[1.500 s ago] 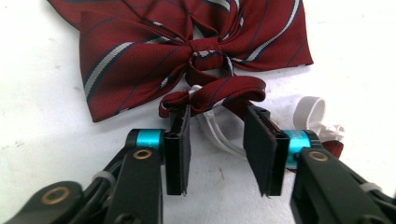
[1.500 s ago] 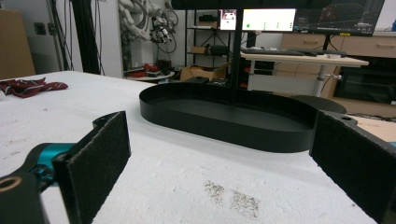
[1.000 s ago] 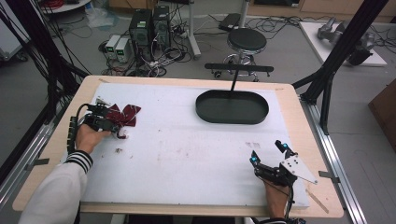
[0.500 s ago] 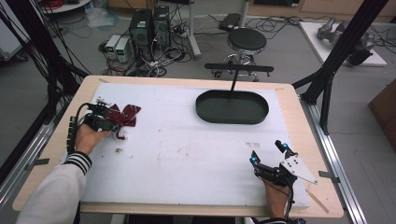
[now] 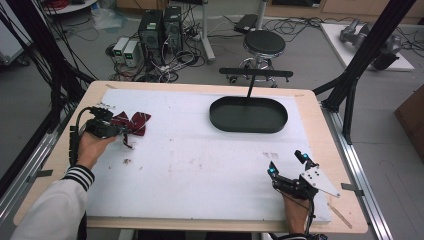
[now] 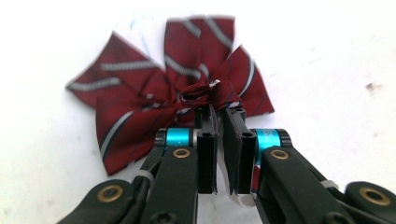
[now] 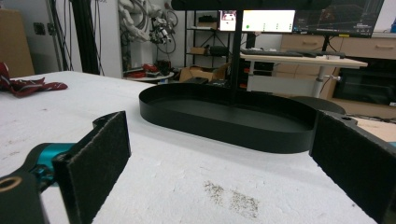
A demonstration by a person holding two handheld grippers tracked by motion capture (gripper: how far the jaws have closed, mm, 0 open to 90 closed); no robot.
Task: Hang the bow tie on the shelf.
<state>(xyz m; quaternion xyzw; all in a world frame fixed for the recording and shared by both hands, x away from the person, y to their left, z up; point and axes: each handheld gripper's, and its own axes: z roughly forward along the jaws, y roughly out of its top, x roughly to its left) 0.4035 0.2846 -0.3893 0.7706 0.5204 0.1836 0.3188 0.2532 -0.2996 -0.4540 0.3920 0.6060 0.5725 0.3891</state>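
Observation:
A dark red bow (image 5: 137, 122) with grey stripes lies flat on the white sheet at the table's left. My left gripper (image 5: 121, 131) lies level beside it and is shut on the bow's centre knot (image 6: 208, 91); the black pads (image 6: 206, 140) pinch the knot from both sides. The bow's loops (image 6: 135, 100) fan out beyond the jaws. My right gripper (image 5: 286, 163) rests near the front right edge, jaws wide open with nothing between them. Its pads (image 7: 95, 158) frame a black oval tray (image 7: 224, 127). The bow (image 7: 28, 86) shows far off at the left.
The empty black oval tray (image 5: 248, 128) sits at the back centre-right, with a thin black T-shaped stand (image 5: 251, 80) rising behind it. White foam sheet (image 5: 200, 165) covers the wooden table. Black frame posts (image 5: 350, 95) flank both sides. A stool (image 5: 265, 44) and computers (image 5: 160, 27) stand beyond.

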